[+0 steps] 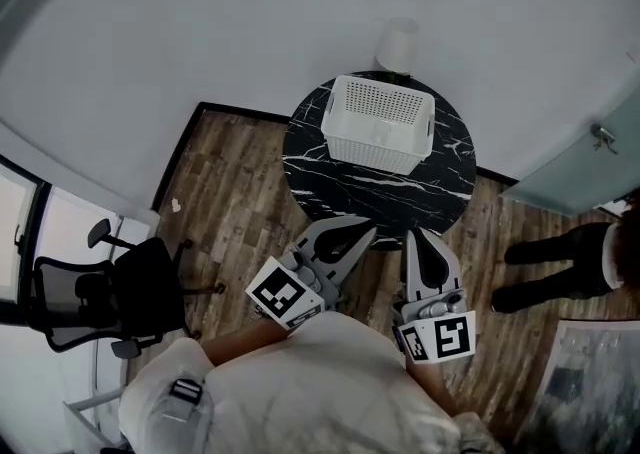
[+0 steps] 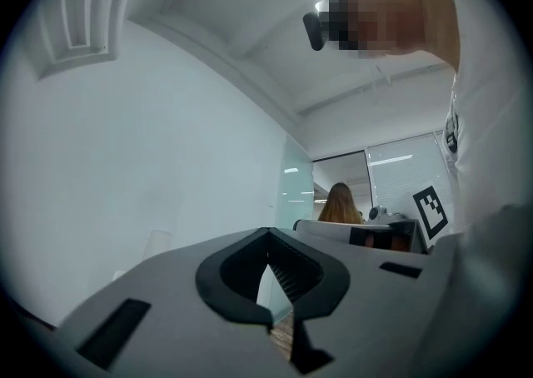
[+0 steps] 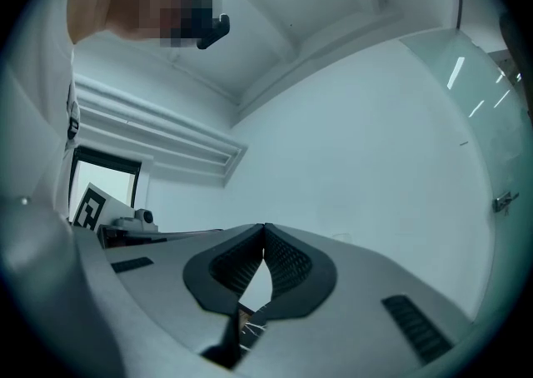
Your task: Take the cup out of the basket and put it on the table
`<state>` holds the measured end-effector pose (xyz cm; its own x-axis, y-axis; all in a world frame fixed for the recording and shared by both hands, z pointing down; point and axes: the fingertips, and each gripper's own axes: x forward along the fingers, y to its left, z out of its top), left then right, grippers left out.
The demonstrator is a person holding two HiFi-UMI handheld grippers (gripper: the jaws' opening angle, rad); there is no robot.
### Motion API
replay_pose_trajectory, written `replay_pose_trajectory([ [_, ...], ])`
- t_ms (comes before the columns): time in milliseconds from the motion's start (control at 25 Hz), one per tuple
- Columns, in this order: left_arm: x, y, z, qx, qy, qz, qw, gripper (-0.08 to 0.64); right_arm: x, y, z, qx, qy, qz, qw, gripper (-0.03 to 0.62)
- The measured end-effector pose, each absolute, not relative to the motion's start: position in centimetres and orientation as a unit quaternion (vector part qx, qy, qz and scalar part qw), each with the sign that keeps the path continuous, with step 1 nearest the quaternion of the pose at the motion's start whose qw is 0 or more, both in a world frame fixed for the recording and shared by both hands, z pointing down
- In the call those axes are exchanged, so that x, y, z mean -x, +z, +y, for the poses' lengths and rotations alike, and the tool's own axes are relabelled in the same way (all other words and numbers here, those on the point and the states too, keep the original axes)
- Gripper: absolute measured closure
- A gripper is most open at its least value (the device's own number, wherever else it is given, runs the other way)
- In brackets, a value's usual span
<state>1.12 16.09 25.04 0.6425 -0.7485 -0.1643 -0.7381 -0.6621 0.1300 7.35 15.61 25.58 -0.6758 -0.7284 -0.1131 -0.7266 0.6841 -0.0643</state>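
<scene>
A white perforated basket (image 1: 378,124) stands on the round black marble table (image 1: 330,192); I see no cup inside it. A white cup (image 1: 397,43) stands upright just behind the basket, at the table's far edge by the wall. I cannot tell whether it rests on the tabletop. My left gripper (image 1: 362,233) and right gripper (image 1: 416,239) hover side by side over the table's near rim, well short of the basket. Both are shut with nothing between the jaws. The left gripper (image 2: 268,235) and right gripper (image 3: 264,231) views point up at the wall and ceiling.
A black office chair (image 1: 105,289) stands on the wood floor at the left. A person's dark legs (image 1: 560,262) are at the right beside a glass door (image 1: 590,157). Another person with long hair (image 2: 337,204) sits farther off in the left gripper view.
</scene>
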Motion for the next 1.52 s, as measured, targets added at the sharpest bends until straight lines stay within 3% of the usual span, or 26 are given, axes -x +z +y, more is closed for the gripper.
replay_pose_trajectory([
  [560,5.7,25.5,-1.3,-0.913,-0.090,-0.396,0.036,0.554,-0.2,26.2,-1.7,0.421,-0.019,0.905,0.046,0.586],
  [1520,0.9,28.1,-6.6,-0.911,-0.065,-0.405,0.046,0.554,-5.4,29.0,-7.4,0.402,-0.029,0.915,0.021,0.586],
])
